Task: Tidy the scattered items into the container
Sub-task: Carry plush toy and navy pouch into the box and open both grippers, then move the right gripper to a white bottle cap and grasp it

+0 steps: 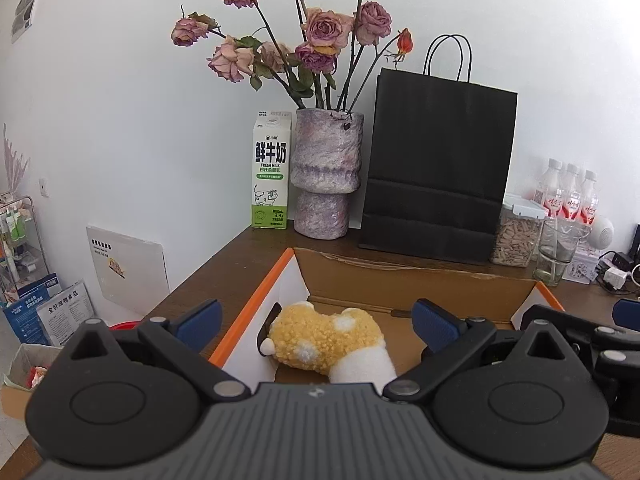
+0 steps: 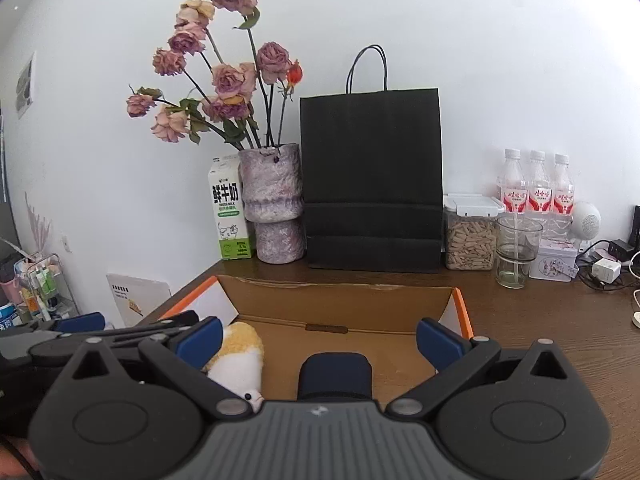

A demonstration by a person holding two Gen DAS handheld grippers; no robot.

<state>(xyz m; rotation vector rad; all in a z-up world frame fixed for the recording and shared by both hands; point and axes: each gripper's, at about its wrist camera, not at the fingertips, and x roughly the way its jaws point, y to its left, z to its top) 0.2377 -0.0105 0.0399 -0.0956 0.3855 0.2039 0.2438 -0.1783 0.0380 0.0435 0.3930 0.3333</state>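
An open cardboard box [image 1: 420,284] with orange edges sits on the brown table; it also shows in the right wrist view [image 2: 340,300]. A yellow and white plush toy [image 1: 324,340] lies inside the box at its left side, also in the right wrist view [image 2: 240,356]. A dark blue object [image 2: 335,374] lies in the box below my right gripper. My left gripper [image 1: 318,320] is open above the plush, not touching it. My right gripper [image 2: 320,338] is open and empty above the box.
Along the wall stand a milk carton [image 1: 271,172], a vase of dried roses [image 1: 326,176], a black paper bag [image 1: 436,168], a jar of seeds [image 2: 470,236], a glass [image 2: 516,252], three bottles [image 2: 536,188] and cables at the right.
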